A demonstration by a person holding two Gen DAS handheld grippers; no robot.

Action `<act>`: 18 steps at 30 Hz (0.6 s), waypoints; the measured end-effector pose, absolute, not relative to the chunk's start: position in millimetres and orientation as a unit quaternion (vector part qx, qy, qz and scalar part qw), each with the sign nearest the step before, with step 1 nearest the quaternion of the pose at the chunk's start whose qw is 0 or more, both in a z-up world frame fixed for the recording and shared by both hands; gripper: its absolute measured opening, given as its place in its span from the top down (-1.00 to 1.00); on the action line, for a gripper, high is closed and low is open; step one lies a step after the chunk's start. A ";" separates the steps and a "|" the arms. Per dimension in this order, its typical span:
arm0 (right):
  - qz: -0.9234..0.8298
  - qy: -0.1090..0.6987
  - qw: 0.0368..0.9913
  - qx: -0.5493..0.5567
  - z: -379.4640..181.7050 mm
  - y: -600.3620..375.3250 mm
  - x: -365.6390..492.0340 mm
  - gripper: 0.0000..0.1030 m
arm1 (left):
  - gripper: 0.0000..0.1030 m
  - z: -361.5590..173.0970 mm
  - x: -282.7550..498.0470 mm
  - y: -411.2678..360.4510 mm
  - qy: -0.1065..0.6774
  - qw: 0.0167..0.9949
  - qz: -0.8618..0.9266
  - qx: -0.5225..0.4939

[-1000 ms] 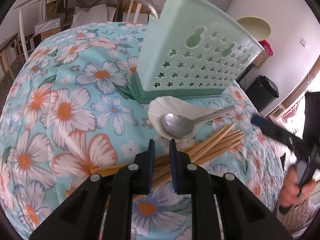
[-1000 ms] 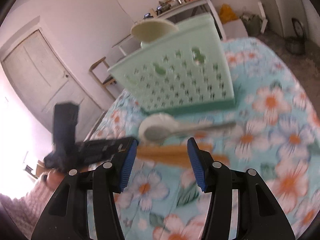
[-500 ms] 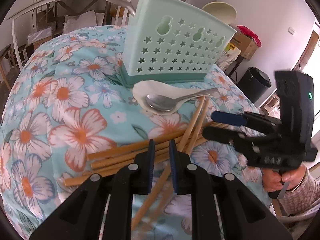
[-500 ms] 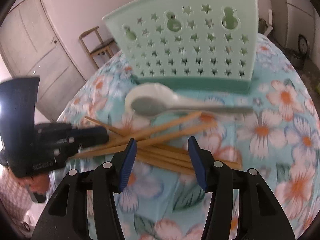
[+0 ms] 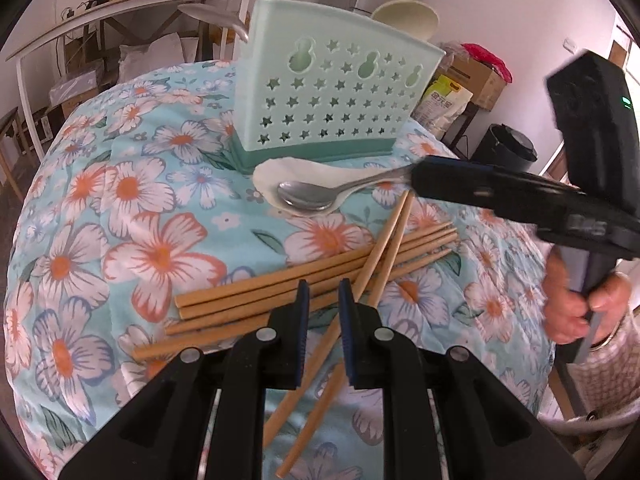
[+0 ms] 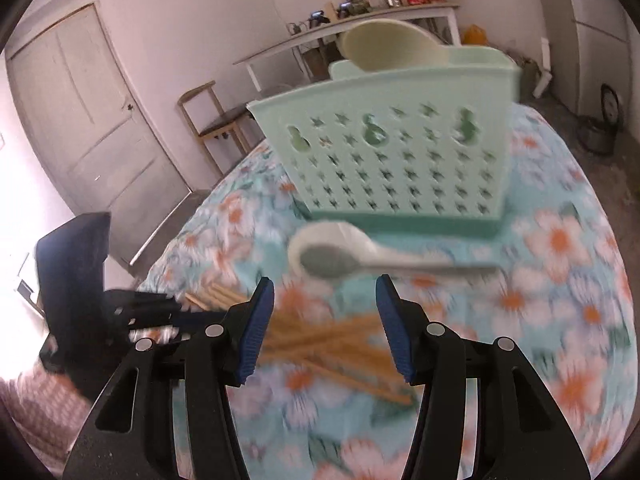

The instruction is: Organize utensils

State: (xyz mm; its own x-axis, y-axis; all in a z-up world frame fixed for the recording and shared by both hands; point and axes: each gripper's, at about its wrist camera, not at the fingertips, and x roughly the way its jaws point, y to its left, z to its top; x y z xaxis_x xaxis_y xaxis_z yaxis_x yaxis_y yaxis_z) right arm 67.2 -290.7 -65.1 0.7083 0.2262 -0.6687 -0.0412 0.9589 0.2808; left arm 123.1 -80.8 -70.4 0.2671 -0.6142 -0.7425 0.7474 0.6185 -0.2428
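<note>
The chopsticks (image 5: 320, 280) lie in a loose crossed heap on the table (image 5: 120, 200), in front of the mint utensil holder (image 5: 332, 100), nearer than the metal spoon (image 5: 308, 198) nested in a white ceramic spoon (image 5: 280, 172). They look light, stiff and prone to rolling; pinch one mid-shaft. The left claw (image 5: 323, 312) is nearly pressed together, holding nothing; the right claw (image 6: 324, 320) is spread wide.

- Utensil caddy (image 5: 332, 100): mint green with star cut-outs, darker teal base.
- Tablecloth (image 5: 132, 208): light blue, orange-and-white flowers.
- Chopsticks (image 5: 320, 276): tan.
- Ceramic spoon (image 5: 312, 172): white.
- Metal spoon (image 5: 308, 196): silver.
- Right gripper (image 6: 324, 320): black, blue pads.
</note>
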 end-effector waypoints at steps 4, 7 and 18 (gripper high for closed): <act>0.069 0.409 0.902 0.117 -88.5 -284.9 83.3 0.07 | 0.72 -62.4 131.3 -77.9 0.427 0.795 -0.429 0.049; 0.069 0.425 0.894 0.123 -101.2 -286.3 70.6 0.10 | 0.68 -60.0 150.5 -76.5 0.445 0.792 -0.418 0.006; 0.076 0.402 0.897 0.169 -107.8 -305.3 36.2 0.09 | 0.42 -86.6 213.4 -85.9 0.535 0.740 -0.370 -0.174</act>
